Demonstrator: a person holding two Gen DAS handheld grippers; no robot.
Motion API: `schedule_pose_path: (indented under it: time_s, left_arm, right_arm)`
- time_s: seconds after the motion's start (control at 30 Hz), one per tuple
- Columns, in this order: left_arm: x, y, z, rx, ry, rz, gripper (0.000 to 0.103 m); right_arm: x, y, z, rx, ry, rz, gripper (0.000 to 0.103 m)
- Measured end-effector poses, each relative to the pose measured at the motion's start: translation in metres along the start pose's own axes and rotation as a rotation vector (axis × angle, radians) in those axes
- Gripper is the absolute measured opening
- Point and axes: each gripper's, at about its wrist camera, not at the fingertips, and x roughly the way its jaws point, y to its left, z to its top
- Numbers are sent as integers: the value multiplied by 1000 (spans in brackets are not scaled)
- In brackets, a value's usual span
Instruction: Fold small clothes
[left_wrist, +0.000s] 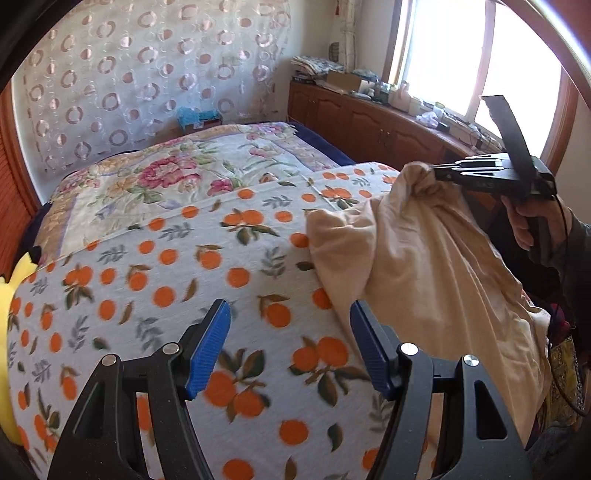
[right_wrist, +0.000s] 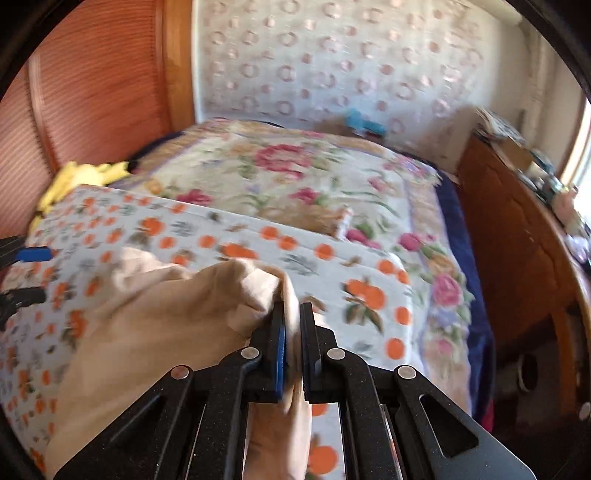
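Blue pads of the left gripper are seen nearest the lens, spread wide with nothing between them, held low above the orange-print blanket. Just to their right, the cream garment is draped from the blanket up to the right gripper, whose fingers are closed tight on a bunched corner of the cloth. In the right wrist view the same pinch is shown close up: cloth is squeezed between the 2 fingers of the right gripper, and the rest of the garment trails down to the left onto the blanket.

Several things could be judged to go wrong. Only 1 corner is held, and it is gathered in a wad, so a flat edge may not be given when the cloth is laid down; creases could be folded in. If the garment is lifted further by that single point, the hanging part could be dragged off the near edge of the bed. The left gripper could also be closed on the fleecy blanket together with the garment, because the 2 lie in contact.

The right gripper is held raised and roughly level, pointing leftward across the bed, its handle gripped by the person's hand. The left gripper is pointed forward and slightly down over the blanket. A floral quilt is spread beyond.
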Motion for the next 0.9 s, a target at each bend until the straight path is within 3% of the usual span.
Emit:
schedule_pose_path:
  time_s: [0.03,0.1,0.13,0.3,0.43,0.47,0.5,0.53,0.57,0.6,0.63,0.67,0.7,0.77,0.8,0.9]
  left_arm:
    - [9,-6,4,12,13,-2,68]
    - [21,-15,12,32,23,-15,68]
    - [27,-19,17,41,27,-24,68]
    - [67,-27,43,50,62,-15,68]
    - [85,-20,55,-4,83,-67,46]
    - [88,-19,57,-10,82,-74,32]
    - [89,-19,59,-9,79,-84,25]
    - [90,-19,60,-17,74,-85,9]
    - [91,-19,61,-26,73,-80,8]
    - [91,-19,62,-26,61,-65,8]
    - [89,-19,63,-35,36,-36,8]
    - [87,-17,64,-56,19,-10,8]
    - [85,-15,65,-76,10,3,8]
    - [82,-17,66,-86,6,31,8]
    - [81,-19,67,-78,6,40,9]
    - [71,-26,66,-46,8,68,33]
  right_arm:
    - [7,-3,-3,19,22,-42,12]
    - [16,-7,-9,54,34,-133,36]
    - [17,-10,-13,78,28,-151,40]
    - [13,1,-29,122,-2,51,44]
    - [32,10,-27,77,17,119,53]
    - [39,9,-25,63,27,137,53]
    - [46,9,-23,52,40,160,53]
    - [52,6,-19,43,50,173,53]
    - [56,5,-19,36,62,190,51]
    - [60,0,-17,34,70,194,29]
    - [55,-15,-14,36,63,145,16]
    - [47,-27,-11,58,66,14,8]
    - [43,-39,-9,106,57,-70,8]
    - [30,-65,-15,195,22,-133,8]
    - [24,-73,-19,224,12,-134,8]
    - [2,-83,-32,252,-25,-42,8]
